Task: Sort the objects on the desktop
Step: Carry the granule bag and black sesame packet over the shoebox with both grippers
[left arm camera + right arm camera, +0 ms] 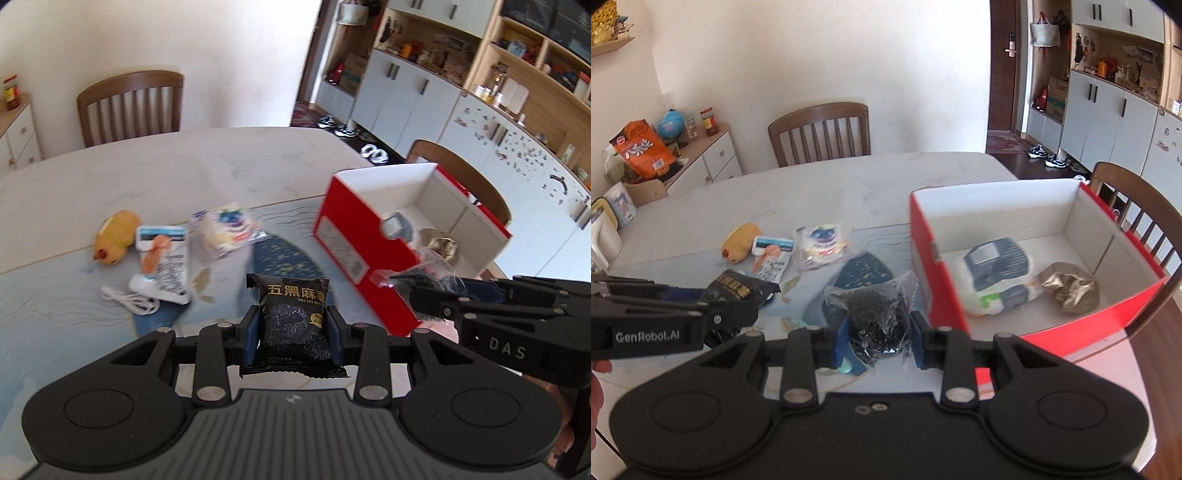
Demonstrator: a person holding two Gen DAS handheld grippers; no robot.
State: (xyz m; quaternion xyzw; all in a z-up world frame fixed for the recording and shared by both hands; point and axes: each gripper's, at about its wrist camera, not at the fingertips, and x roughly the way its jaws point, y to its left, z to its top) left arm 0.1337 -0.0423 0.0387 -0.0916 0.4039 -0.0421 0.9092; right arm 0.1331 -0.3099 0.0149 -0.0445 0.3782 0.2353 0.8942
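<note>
We are clamping our left hand-held gripper (292,330) on a black foil snack packet with gold lettering (293,321) at lower centre, above the bench (184,170). Our right hand-held gripper (876,338) is pinching a clear plastic bag of dark bits (877,314), left of the open red cardboard box (925,266).

A box (1015,236) is set at the tabletop's (849,184) right edge, two packets (997,275) inside; a toy (738,242) and pouches (820,247) are spread toward the left.

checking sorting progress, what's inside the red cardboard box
Inside the red cardboard box: a white and navy soft packet and a crinkled brown foil wrapper, side by side. Its near corner is hidden by the wall.
</note>
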